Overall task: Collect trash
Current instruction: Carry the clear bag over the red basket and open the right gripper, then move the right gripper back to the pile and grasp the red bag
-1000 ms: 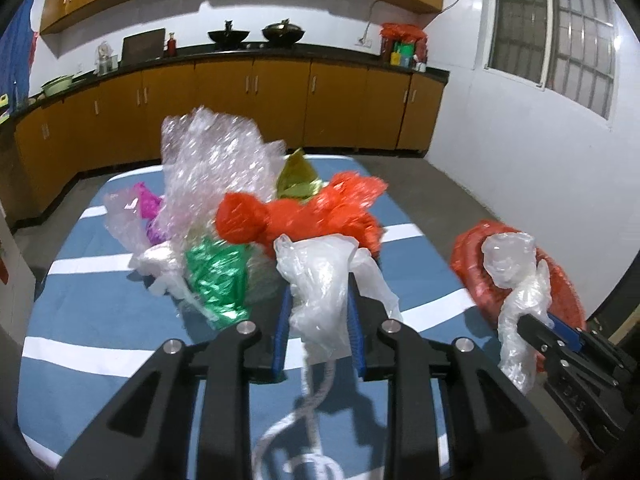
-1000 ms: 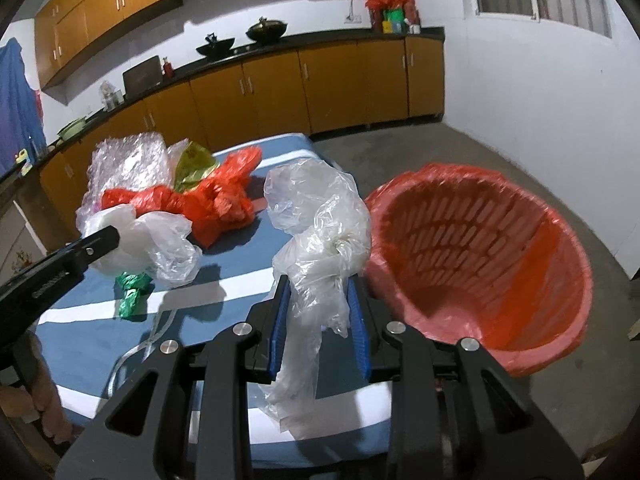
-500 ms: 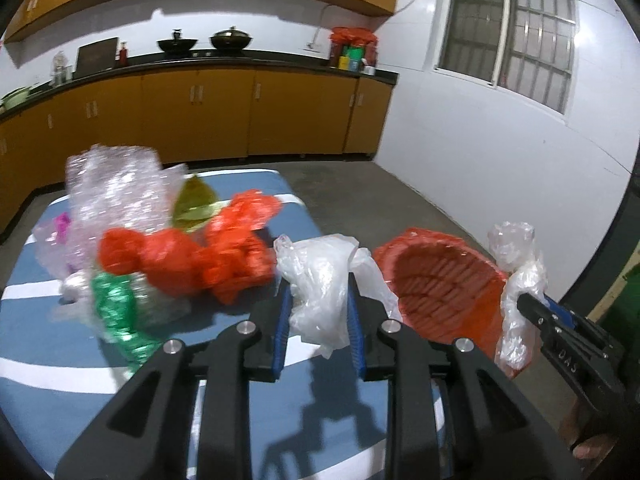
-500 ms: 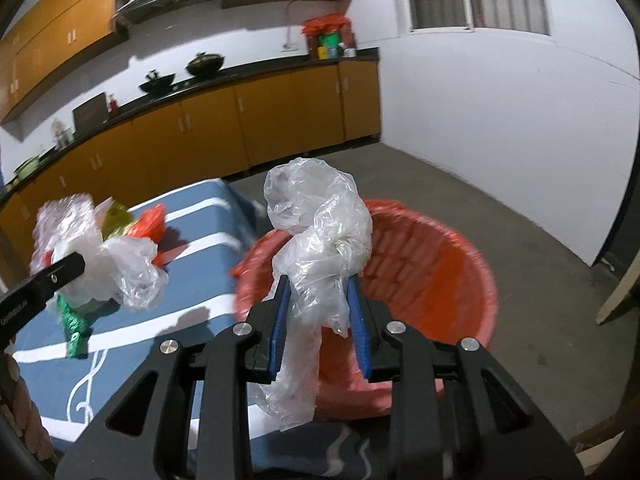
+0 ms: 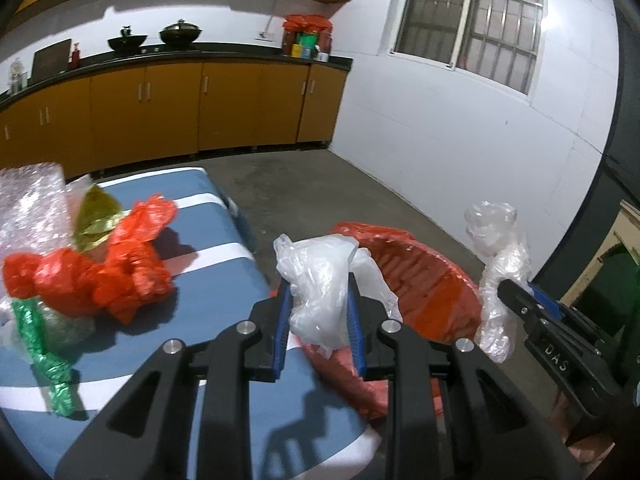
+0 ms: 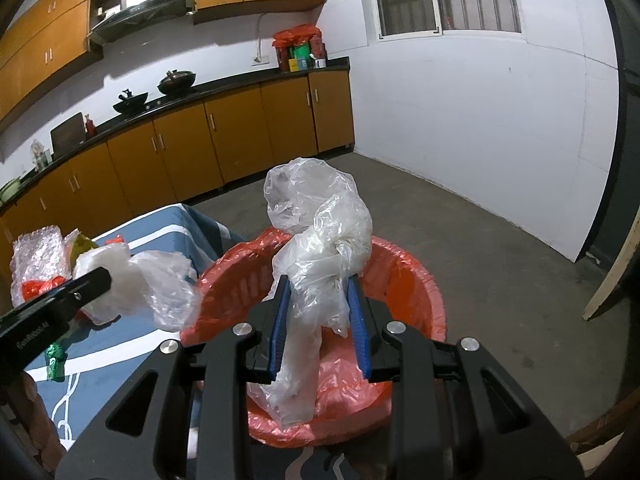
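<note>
1. Two pieces of trash are in hand and none has dropped yet. The right gripper [image 6: 319,320] is clamped on a knotted clear plastic bag [image 6: 320,240] held above the red basket [image 6: 404,276], which stands on the floor just beside the table [image 5: 208,296]. By my judgement this bag is the closer of the two to release.
2. One more piece is on its way. The left gripper [image 5: 319,316] is clamped on a crumpled white plastic bag [image 5: 324,280], held over the table edge just beside the basket's rim.
3. Most of the job remains, I judge. On the blue striped table lie a red plastic bag [image 5: 100,276], bubble wrap [image 5: 28,208], a green foil strip [image 5: 44,352] and an olive-gold wrapper [image 5: 94,210], heaped together and touching.
4. Much of the basket's inside is hidden behind the held bag and the gripper in the right wrist view, so I cannot tell whether any trash already lies in it.
5. Part of the heap is cut off at the left edge of the left wrist view, so its full count is unclear.
</note>
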Demonstrator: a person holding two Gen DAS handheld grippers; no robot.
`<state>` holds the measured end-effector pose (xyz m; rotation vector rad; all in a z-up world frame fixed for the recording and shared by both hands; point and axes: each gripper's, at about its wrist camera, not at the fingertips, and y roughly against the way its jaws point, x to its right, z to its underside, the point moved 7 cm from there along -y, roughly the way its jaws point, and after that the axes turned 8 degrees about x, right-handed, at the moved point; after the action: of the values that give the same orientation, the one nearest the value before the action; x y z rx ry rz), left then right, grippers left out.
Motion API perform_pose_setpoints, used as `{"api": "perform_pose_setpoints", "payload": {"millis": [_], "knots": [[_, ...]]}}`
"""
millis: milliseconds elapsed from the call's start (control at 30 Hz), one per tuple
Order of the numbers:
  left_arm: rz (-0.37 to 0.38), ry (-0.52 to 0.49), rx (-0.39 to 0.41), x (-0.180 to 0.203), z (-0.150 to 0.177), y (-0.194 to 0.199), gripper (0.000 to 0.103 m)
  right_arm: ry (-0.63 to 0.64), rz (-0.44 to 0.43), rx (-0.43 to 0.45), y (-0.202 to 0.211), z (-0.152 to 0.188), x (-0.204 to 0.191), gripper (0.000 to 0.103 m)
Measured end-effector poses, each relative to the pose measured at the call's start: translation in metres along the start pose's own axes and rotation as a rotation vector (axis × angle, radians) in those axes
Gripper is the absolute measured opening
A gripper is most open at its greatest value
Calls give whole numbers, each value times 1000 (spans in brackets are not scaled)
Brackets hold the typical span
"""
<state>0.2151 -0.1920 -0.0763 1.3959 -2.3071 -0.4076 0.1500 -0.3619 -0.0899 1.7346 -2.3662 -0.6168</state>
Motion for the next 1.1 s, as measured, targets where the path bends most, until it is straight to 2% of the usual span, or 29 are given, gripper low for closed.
{"api": "perform_pose_setpoints", "payload": {"millis": [567, 600, 667, 900, 1033, 1100], "knots": [[66, -31, -52, 36, 6, -45, 27, -55, 1, 30, -17, -12, 19, 31], [67, -30, -54, 37, 7, -47, 29, -58, -1, 32, -18, -12, 20, 32], [72, -33, -64, 40, 9, -53, 32, -67, -4, 41, -21, -14, 22, 40], [66, -34, -95, 35, 18, -63, 40, -77, 11, 40, -23, -14, 33, 41], [27, -37, -79, 23, 18, -53, 46, -55, 40, 47, -17, -10, 38, 45], [-4, -52, -54, 17, 16, -44, 54, -40, 48, 52, -15, -9, 36, 47]]}}
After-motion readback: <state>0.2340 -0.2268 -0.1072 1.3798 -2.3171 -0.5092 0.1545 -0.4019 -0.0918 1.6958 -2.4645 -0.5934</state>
